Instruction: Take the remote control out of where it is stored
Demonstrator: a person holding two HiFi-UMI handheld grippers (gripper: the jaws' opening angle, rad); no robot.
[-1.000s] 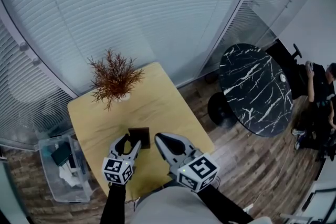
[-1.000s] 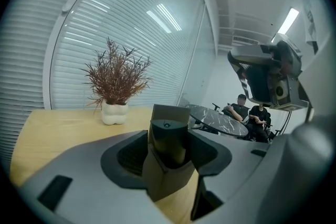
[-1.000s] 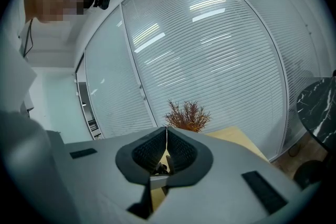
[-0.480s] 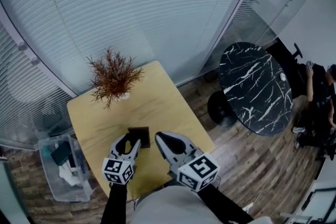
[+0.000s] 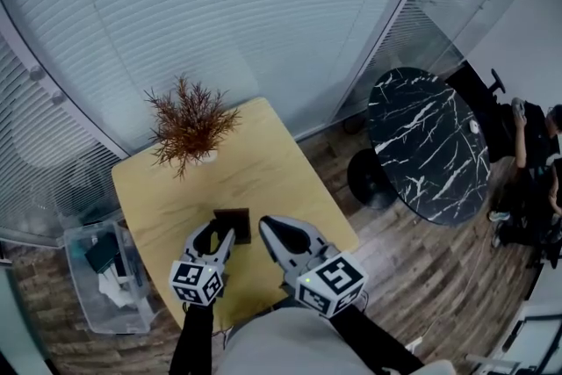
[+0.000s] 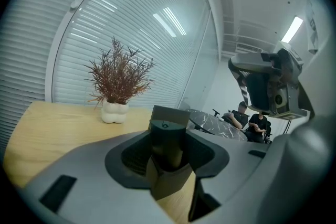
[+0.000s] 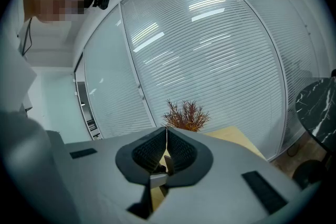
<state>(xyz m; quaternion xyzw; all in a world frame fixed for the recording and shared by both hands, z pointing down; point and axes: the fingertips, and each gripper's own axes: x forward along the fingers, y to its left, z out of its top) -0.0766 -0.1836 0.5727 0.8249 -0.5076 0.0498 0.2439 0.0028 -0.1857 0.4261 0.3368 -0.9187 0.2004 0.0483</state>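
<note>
Only the top end of the remote control [image 6: 167, 136] shows. The rest is sunk upright in a dark holder [image 5: 237, 222], and the head view does not pick it out at all. The left gripper [image 5: 221, 237] has just been closing, and its fingers pinch that top end. The right gripper [image 5: 266, 227], just right of the holder, has its fingers pressed together on nothing. Bare tabletop [image 5: 263, 180] runs beyond the holder to a potted plant [image 5: 189, 129]. On the floor left of the holder, a clear bin [image 5: 81, 294] holds a jumble too small to tell.
</note>
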